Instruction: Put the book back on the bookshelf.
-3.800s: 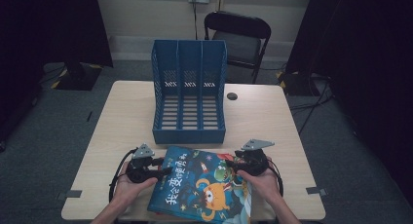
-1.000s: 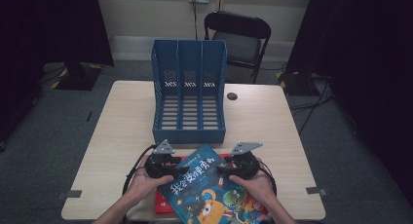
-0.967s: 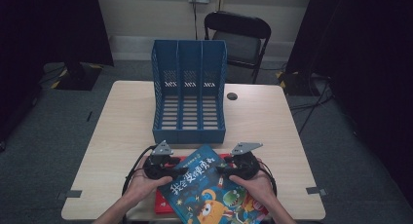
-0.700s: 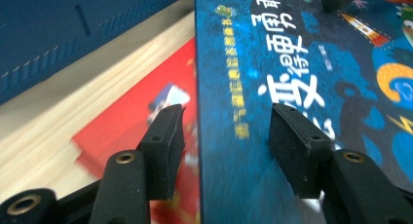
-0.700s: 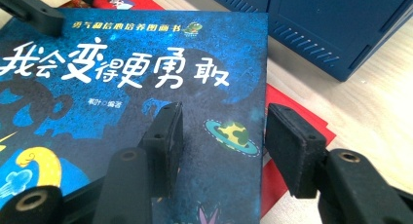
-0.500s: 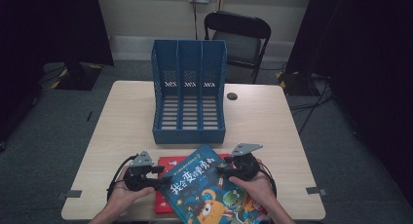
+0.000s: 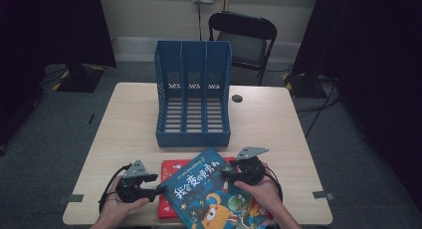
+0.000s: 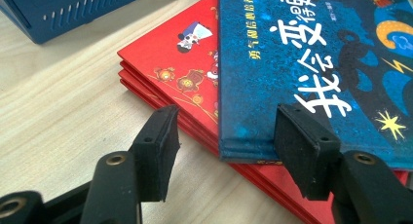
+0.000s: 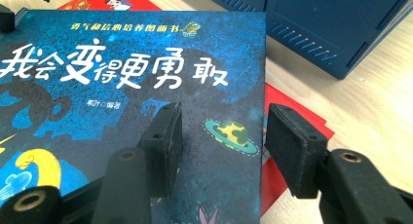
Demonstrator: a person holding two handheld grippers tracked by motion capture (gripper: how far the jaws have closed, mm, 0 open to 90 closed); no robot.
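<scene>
Left claw (image 7: pixel 160 189) now off blue book (image 7: pixel 209 194)

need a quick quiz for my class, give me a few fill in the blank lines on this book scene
1. The blue book lies on top of a ____ book.
2. The file rack on the table has ____ compartments.
3. The left gripper has its jaws ____ at the blue book's corner.
4. Behind the table stands a black ____.

Missing words: red; three; open; chair

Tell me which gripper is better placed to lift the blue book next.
Right. The right gripper already straddles the blue book's edge, over the cover. The left gripper is just opening at the spine corner, gripping nothing.
</scene>
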